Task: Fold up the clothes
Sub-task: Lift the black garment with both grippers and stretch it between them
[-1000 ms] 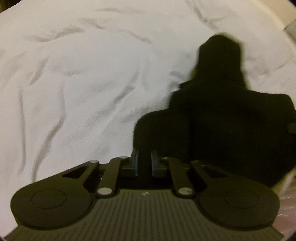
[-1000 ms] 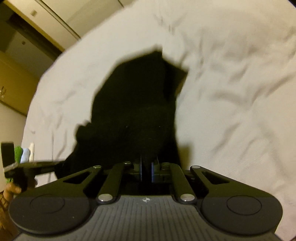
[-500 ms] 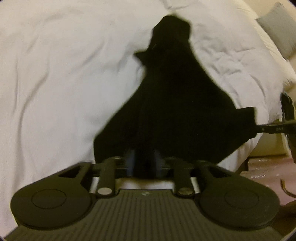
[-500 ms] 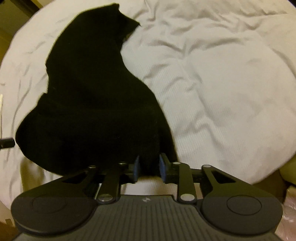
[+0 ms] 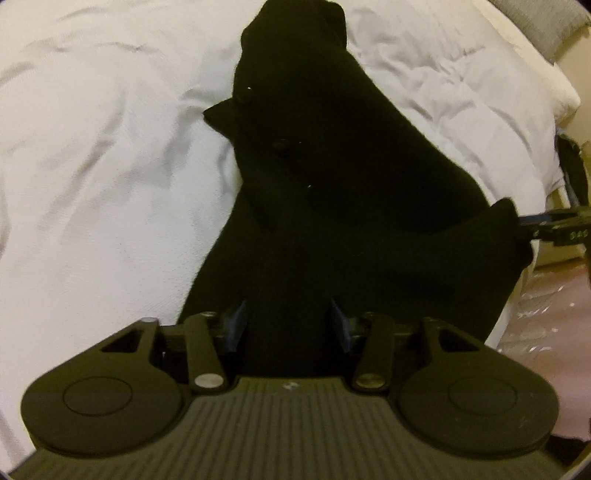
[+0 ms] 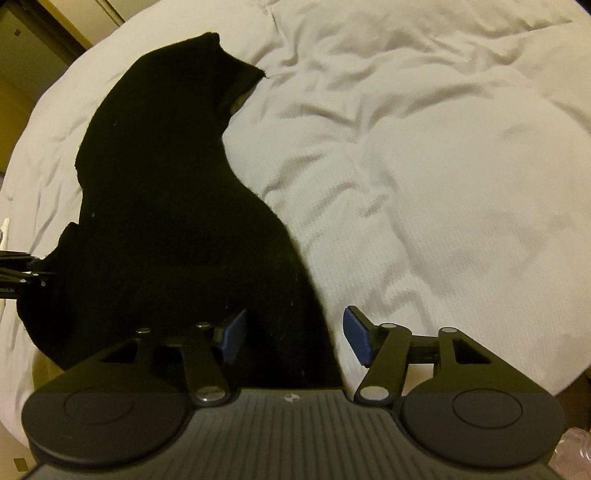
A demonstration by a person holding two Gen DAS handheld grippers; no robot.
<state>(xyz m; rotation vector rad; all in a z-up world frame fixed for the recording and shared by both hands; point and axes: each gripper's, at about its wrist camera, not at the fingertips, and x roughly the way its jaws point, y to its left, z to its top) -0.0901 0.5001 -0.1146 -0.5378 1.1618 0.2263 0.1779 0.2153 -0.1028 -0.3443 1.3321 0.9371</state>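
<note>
A black garment (image 5: 332,177) lies stretched out on the white bed cover (image 5: 92,166), its near edge at the bed's front edge. My left gripper (image 5: 288,314) points down over that near edge. Its jaws stand apart and are closing, with black cloth between the blue pads (image 5: 236,325). My right gripper (image 6: 295,325) is at the garment's (image 6: 166,192) other near corner with its jaws opening. Cloth lies by its left pad (image 6: 232,332), and its right pad is over the white cover (image 6: 424,166). Each view shows the other gripper's tip at the cloth's side edge.
A grey pillow (image 5: 546,26) lies at the bed's far right corner. Pinkish floor with shiny plastic (image 5: 554,314) shows beyond the bed's right edge. A dark doorway and wooden panels (image 6: 37,44) stand past the bed's far left.
Both grippers were shut on the garment's near edge a second ago. They have since come down toward the bed's front edge, the garment now lies flatter and longer, and both jaws have parted.
</note>
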